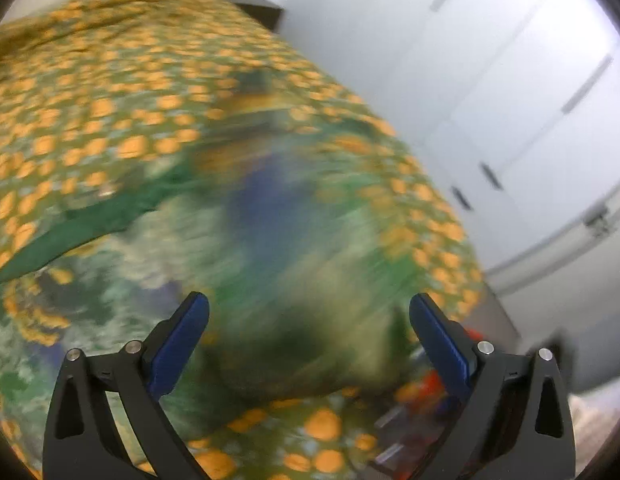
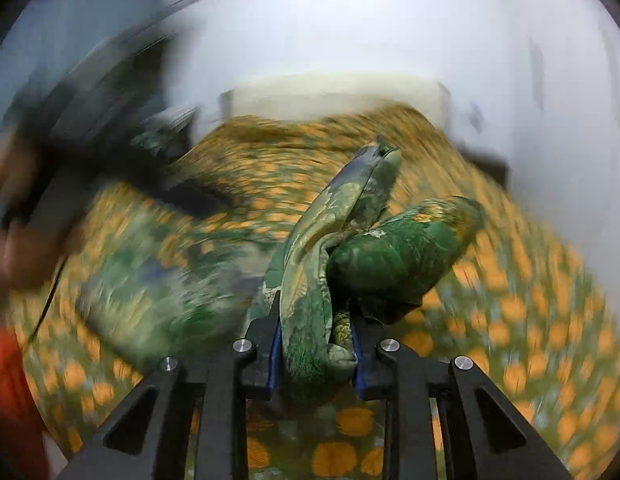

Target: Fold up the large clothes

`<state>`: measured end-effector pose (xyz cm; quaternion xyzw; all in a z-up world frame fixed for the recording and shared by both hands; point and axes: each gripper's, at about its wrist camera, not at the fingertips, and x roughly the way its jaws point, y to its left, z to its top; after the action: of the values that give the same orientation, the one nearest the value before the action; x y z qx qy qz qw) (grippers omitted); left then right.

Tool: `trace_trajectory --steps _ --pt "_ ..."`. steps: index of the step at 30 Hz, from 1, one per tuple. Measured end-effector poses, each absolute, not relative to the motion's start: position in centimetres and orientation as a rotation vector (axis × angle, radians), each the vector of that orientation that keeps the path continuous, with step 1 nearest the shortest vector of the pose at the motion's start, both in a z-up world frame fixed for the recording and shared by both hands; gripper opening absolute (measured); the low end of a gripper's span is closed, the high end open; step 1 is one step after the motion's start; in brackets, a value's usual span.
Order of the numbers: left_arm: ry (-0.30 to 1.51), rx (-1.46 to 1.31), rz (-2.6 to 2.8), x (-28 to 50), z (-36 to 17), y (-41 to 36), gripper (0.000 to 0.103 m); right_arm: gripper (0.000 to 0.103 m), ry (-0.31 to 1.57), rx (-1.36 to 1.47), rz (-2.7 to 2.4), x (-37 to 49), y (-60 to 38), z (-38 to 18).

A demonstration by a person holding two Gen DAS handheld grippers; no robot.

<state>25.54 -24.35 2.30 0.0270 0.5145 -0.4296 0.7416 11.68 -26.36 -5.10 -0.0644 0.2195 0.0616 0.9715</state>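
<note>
A bunched fold of the green patterned garment is pinched between the fingers of the right gripper, above the bed with its orange-dotted cover. The left gripper is held with fingers spread wide, empty, over the blurred garment.

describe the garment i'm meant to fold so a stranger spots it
Find the bed with the green bedspread dotted with orange flowers. On it lies a bunched green patterned silky garment, one end pinched between the right gripper fingers. Unlike the bedspread, it has blue patches and no orange dots.
</note>
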Motion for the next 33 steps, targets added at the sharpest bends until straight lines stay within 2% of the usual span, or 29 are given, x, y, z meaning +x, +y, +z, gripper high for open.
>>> trace_trajectory --steps 5,7,8,11,12,14,16,18,25,33 --pt "1.109 0.424 -0.817 22.6 0.6 -26.8 0.102 0.026 0.361 -0.443 0.169 10.0 -18.7 -5.8" --pt "1.083 0.517 -0.737 22.0 -0.8 -26.8 0.098 0.026 0.352 -0.491 0.172 10.1 -17.8 -6.3" --pt "1.092 0.495 -0.709 22.1 -1.2 -26.4 0.068 0.025 0.352 -0.503 0.177 10.2 -17.5 -6.5" --pt "1.108 0.399 -0.673 23.8 -1.5 -25.0 0.036 0.024 0.352 -0.506 0.184 9.7 -17.5 -7.0" --pt "1.106 0.369 -0.667 23.9 -1.1 -24.4 0.035 0.026 0.356 -0.487 0.186 9.4 -17.6 -7.0" --pt "1.088 0.309 -0.647 24.7 0.0 -22.7 0.033 0.037 0.358 -0.431 0.226 8.8 -18.3 -6.5" --pt "1.073 0.254 -0.641 25.7 1.2 -20.4 0.033 0.063 0.368 -0.337 0.291 7.7 -19.6 -5.6" --pt "1.058 0.206 -0.632 26.9 2.1 -17.8 0.033 0.069 0.368 -0.248 0.312 6.2 -20.9 -5.1" --pt "1.054 0.001 -0.525 29.1 1.4 -5.7 0.034 0.069 0.481 -0.038 0.255 6.9 -25.9 -6.8" --pt "1.162 -0.36 -0.34 30.3 -10.6 8.0 0.039 0.069 0.532 -0.008 0.305 12.3 -23.9 -5.0"
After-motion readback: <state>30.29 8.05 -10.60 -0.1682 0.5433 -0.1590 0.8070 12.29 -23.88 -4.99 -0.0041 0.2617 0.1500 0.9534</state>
